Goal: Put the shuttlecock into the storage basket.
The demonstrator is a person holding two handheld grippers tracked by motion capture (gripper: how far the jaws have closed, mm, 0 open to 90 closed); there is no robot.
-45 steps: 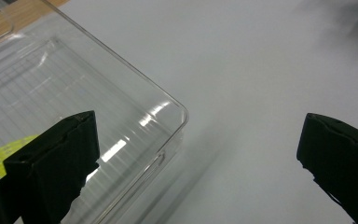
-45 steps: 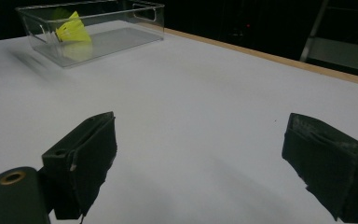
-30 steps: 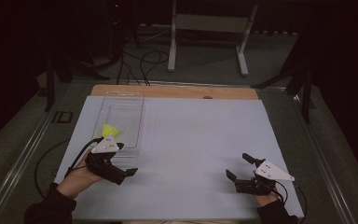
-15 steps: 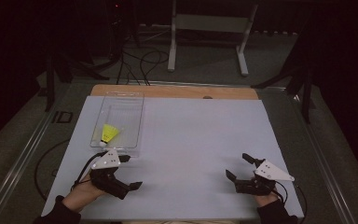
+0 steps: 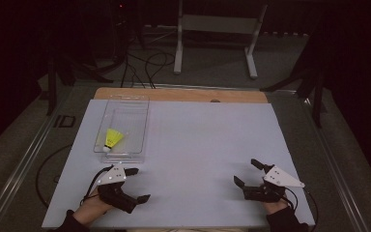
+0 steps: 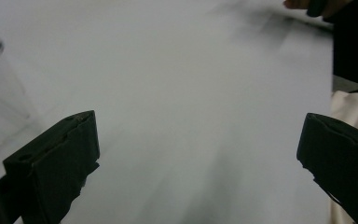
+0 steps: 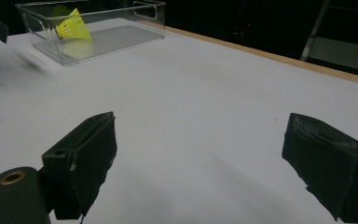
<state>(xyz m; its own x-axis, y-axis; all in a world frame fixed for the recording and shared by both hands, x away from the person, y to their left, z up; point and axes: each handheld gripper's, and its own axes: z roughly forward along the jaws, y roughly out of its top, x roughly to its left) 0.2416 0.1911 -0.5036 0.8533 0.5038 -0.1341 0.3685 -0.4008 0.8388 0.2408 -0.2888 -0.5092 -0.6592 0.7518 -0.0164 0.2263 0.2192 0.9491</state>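
Note:
A yellow shuttlecock [image 5: 113,139] lies inside a clear plastic bin [image 5: 136,116] at the table's left; the right gripper view shows the shuttlecock [image 7: 72,26] in the bin [image 7: 135,21] too. My left gripper [image 5: 138,184] rests near the front edge just below the bin, open, with nothing between its jaws. My right gripper [image 5: 248,171] sits at the front right, open and empty as well. Bare white surface lies between the wide-apart jaws in both gripper views.
A white sheet [image 5: 198,140] covers the table, with a wooden strip [image 5: 183,94] along the far edge. Beyond the table stand a metal frame [image 5: 217,29] and cables on the dark floor.
My left gripper has drawn back from the bin toward the front edge and swung its jaws rightward. The right gripper has stayed put.

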